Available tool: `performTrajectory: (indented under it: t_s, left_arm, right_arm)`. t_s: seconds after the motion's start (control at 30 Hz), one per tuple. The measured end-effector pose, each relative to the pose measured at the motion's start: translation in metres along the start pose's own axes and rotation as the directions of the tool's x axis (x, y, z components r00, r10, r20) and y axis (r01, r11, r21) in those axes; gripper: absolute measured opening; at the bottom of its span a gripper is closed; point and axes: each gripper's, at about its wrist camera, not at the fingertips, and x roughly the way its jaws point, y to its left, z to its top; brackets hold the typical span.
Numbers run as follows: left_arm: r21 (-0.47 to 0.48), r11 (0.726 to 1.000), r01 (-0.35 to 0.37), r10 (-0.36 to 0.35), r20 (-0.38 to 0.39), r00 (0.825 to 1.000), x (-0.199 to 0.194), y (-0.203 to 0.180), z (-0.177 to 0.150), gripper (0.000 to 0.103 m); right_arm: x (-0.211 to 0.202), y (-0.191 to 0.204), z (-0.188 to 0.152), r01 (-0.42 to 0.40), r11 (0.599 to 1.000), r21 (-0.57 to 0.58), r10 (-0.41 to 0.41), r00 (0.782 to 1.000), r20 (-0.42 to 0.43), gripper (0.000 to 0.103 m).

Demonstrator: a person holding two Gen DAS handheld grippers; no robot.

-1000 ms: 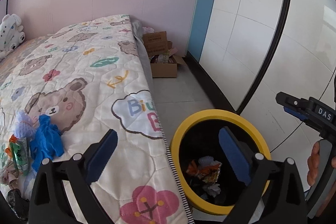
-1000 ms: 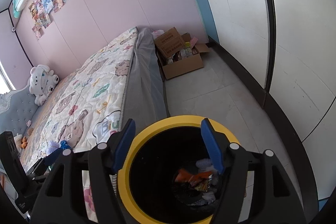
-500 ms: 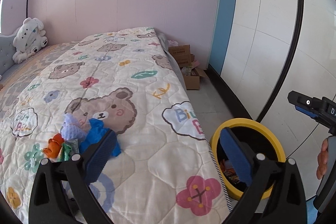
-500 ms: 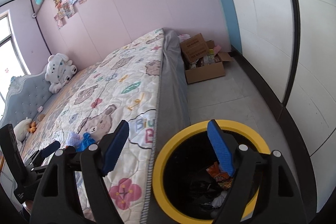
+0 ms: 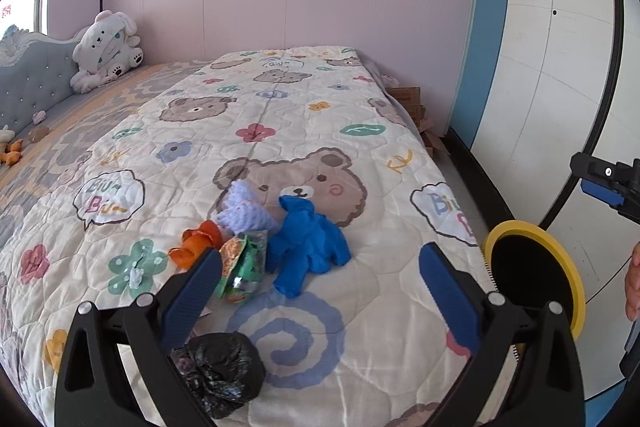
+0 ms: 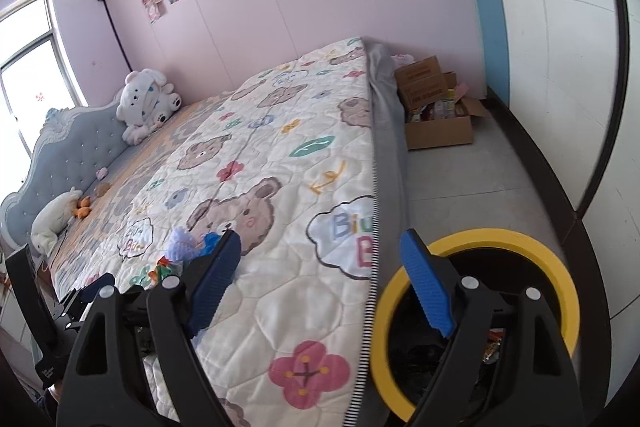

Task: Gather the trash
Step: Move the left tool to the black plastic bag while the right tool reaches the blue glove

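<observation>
Trash lies in a cluster on the bear-print quilt (image 5: 304, 115): a blue glove (image 5: 308, 243), a pale purple crumpled piece (image 5: 244, 211), an orange scrap (image 5: 196, 245), a green snack wrapper (image 5: 244, 263) and a crumpled black bag (image 5: 220, 367). My left gripper (image 5: 320, 291) is open and empty, just in front of the cluster. A yellow-rimmed black bin (image 6: 476, 323) stands on the floor beside the bed, with trash inside; it also shows in the left wrist view (image 5: 532, 275). My right gripper (image 6: 320, 283) is open and empty above the bed edge and the bin.
A white plush toy (image 5: 106, 51) sits by the grey headboard (image 6: 60, 163). A cardboard box (image 6: 436, 115) of items stands on the floor at the bed's far end. A white panelled wall (image 6: 560, 47) runs along the right.
My left gripper has swung left from over the bin to over the bed, facing the trash cluster. My right gripper has turned left and up, so the bed fills more of its view.
</observation>
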Motion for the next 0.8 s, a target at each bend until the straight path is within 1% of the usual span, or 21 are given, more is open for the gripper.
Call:
performTrajectory:
  t_s: [0.1, 0.27, 0.43, 0.8]
  left_arm:
    - [-0.015, 1.0, -0.019, 0.019, -0.007, 1.0, -0.001, 0.015, -0.006, 0.095]
    - [-0.02, 0.999, -0.045, 0.045, -0.027, 0.999, -0.002, 0.034, -0.019, 0.095]
    - [-0.044, 0.997, -0.064, 0.062, -0.05, 0.997, 0.001, 0.052, -0.03, 0.095]
    - [-0.088, 0.991, -0.098, 0.09, -0.096, 0.991, 0.011, 0.087, -0.054, 0.095]
  right_arm:
    - [0.012, 0.018, 0.0, -0.026, 0.999, -0.023, 0.026, 1.0, -0.018, 0.079]
    - [0.034, 0.045, -0.003, -0.038, 0.997, -0.064, 0.035, 0.998, -0.05, 0.079]
    - [0.06, 0.07, -0.009, -0.061, 0.993, -0.101, 0.051, 0.994, -0.092, 0.079]
    - [0.122, 0.111, -0.028, -0.102, 0.979, -0.177, 0.07, 0.981, -0.18, 0.079]
